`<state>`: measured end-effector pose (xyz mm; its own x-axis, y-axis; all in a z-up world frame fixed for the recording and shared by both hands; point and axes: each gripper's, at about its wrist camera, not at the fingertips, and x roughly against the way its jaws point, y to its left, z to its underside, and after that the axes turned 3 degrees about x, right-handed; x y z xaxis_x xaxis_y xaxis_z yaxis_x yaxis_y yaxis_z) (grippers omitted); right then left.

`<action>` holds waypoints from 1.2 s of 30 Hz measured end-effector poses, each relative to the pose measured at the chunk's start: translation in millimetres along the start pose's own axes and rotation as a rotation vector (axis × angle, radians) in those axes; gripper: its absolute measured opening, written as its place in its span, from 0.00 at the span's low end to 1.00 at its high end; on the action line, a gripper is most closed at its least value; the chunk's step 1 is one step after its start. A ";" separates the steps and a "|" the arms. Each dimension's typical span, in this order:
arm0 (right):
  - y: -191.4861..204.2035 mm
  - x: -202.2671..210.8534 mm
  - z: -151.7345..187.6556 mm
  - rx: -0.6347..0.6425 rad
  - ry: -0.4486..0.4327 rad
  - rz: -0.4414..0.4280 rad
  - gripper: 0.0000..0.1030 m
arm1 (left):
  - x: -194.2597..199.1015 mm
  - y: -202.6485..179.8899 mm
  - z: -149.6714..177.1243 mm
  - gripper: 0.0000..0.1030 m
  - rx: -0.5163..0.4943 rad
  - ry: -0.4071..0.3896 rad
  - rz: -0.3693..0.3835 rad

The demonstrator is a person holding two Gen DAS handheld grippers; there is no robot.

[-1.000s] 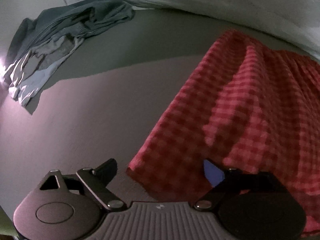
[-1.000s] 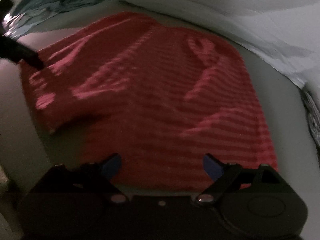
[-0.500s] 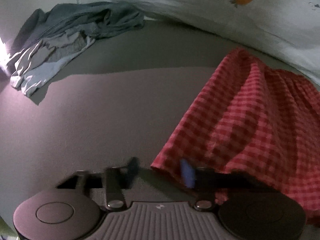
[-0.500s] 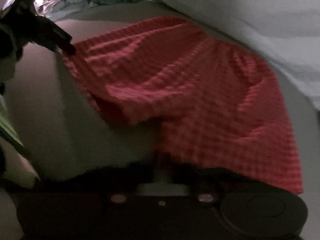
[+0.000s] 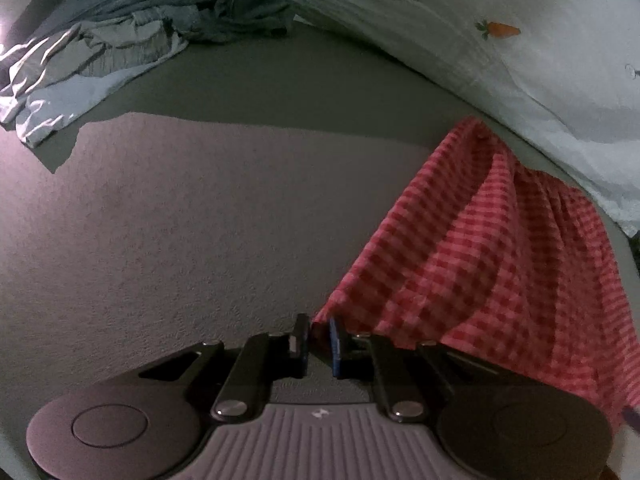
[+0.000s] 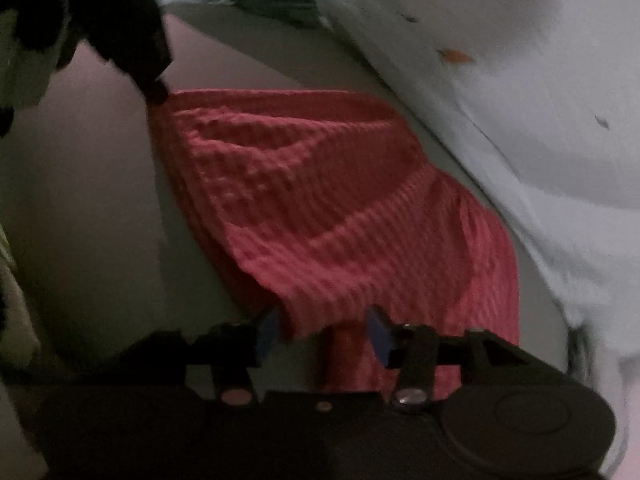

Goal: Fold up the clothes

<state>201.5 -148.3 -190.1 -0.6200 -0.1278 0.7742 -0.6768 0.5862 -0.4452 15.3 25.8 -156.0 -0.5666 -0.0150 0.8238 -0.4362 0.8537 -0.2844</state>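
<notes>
Each camera sits low behind its own gripper, looking forward along the fingers, close over the bed (image 5: 208, 216). Both views share the red checked cloth (image 5: 500, 256) and the white duvet (image 5: 480, 72); the right view also catches the left gripper (image 6: 158, 94) at top left.

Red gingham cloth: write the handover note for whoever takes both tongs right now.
Left tongs: shut on a corner of the red gingham cloth.
Right tongs: jaws partly apart with the cloth's near edge between them; grip uncertain.
Cloth: held up at the near side, far edge by the white carrot-print bedding on the grey surface.
Blue garments: crumpled, far left, untouched.
Done: corners picked up. Left: complete this fold, then the blue pile.
</notes>
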 end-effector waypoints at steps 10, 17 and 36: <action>21.6 -17.3 -7.6 0.111 0.050 -0.033 0.09 | -7.3 36.0 -12.2 0.00 0.188 0.004 0.059; -9.2 -1.3 -40.5 -0.120 -0.068 -0.041 0.50 | -6.1 43.9 -20.2 0.06 0.212 0.021 0.106; 94.2 -75.9 -176.2 -0.089 -0.206 -0.283 0.48 | -15.2 104.0 -30.8 0.29 0.407 0.133 0.314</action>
<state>254.7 57.5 -211.5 -0.4859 -0.4483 0.7503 -0.8017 0.5705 -0.1783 0.1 130.8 -183.0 -0.6310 0.2976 0.7164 -0.5110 0.5354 -0.6725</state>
